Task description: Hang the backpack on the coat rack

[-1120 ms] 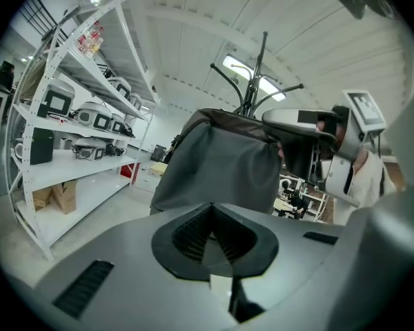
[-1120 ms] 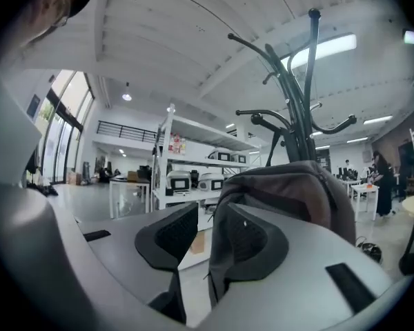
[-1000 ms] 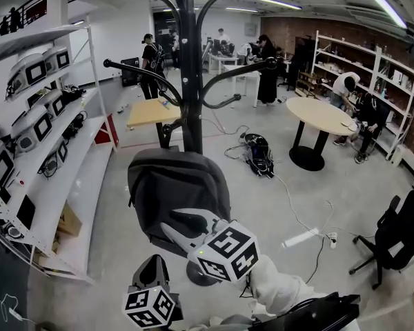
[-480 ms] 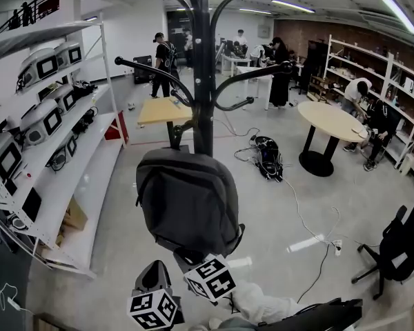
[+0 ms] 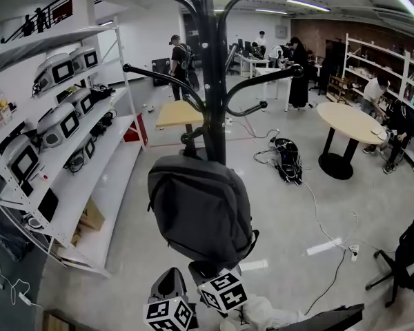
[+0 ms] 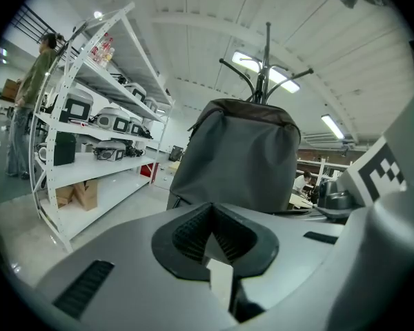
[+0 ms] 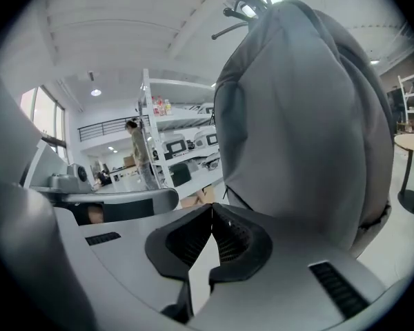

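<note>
- The backpack hangs against the pole of the rack, below its lower hooks; its top sits at the pole, but which hook bears it I cannot tell; judged from this, the hanging looks done.
- The left gripper is pressed together with nothing between its pads; it sits low in front of the rack, under the bag's bottom edge and apart from the cloth.
- The right gripper has just closed; its pads meet on nothing; it too is low in front of the rack, just beside the left one, with the bag's grey face close ahead of it but not touched.
- Handling, as a judgement: the bag is soft cloth and will sag and swing rather than hold its shape; it looks plump yet not taut, so likely light to middling; the weave should give the pads fair bite; nothing about it seems fragile.
- Where to take hold, should it need resetting: the top loop or a strap near the rack's pole; pinching the broad front panel would only gather loose fabric; steady the bottom with the other tool so it does not swing off the rack.
</note>
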